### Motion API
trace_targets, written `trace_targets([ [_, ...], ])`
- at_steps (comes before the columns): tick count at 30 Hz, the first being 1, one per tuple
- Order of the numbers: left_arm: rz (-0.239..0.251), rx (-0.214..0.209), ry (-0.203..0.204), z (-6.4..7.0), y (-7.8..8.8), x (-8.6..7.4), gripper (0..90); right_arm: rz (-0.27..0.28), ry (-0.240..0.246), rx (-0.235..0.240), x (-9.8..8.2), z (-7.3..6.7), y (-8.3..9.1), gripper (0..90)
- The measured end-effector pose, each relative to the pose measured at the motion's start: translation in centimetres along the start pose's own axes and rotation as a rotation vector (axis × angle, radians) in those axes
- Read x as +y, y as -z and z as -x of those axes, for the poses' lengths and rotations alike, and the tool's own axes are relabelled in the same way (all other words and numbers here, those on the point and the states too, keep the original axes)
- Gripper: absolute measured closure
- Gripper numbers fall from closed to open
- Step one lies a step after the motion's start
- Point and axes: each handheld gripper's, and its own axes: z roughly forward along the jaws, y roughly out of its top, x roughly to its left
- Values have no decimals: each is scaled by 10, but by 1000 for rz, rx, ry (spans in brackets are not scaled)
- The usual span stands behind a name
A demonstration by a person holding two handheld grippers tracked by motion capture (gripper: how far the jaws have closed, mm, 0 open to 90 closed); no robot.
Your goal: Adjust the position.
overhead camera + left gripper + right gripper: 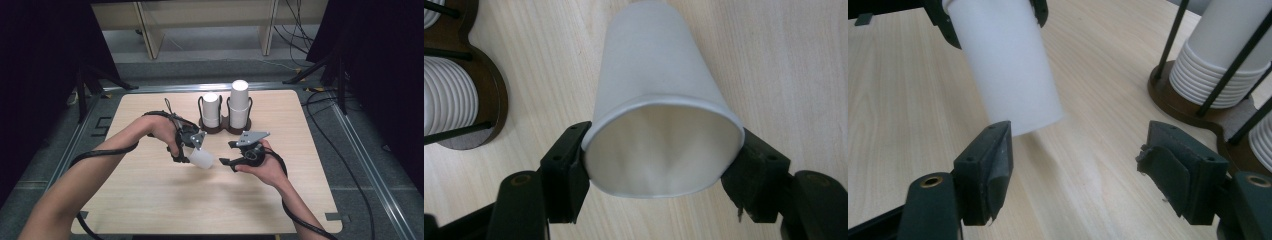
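A white paper cup (202,159) is held near its rim by my left gripper (189,152), tilted with its base pointing down and to the right, just above the table. In the left gripper view the cup (659,100) shows its open mouth between the two pads, which squeeze the rim into an oval. My right gripper (229,153) is just right of the cup, jaws apart with nothing between them. In the right gripper view the cup (1005,65) hangs ahead of my left fingertip (990,170), apart from it.
A dark wooden two-post cup holder (224,126) stands at the table's back middle with two stacks of white cups (239,102), the right stack taller. The same holder (1193,107) is at the right in the right gripper view. Cables trail from both grippers.
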Motion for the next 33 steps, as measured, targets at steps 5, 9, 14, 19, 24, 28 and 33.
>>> trace_targets([
  [5,-25,0,-6,-3,2,4,332,10,17,4,4,-3,-5,284],
  [9,-39,-1,-11,-3,1,6,332,-6,36,12,6,-6,-9,282],
  [14,-59,-6,-21,-3,0,9,332,-16,56,21,7,-10,-15,286],
  [19,-89,-7,-51,-6,2,12,332,-14,81,31,9,-14,-21,286],
  [24,-71,-5,-32,-5,0,13,332,-29,105,37,11,-17,-26,285],
  [28,-73,-3,-38,-5,2,15,332,-38,116,44,12,-19,-32,285],
  [33,-77,-3,-42,-5,2,17,333,-45,124,51,12,-22,-37,285],
])
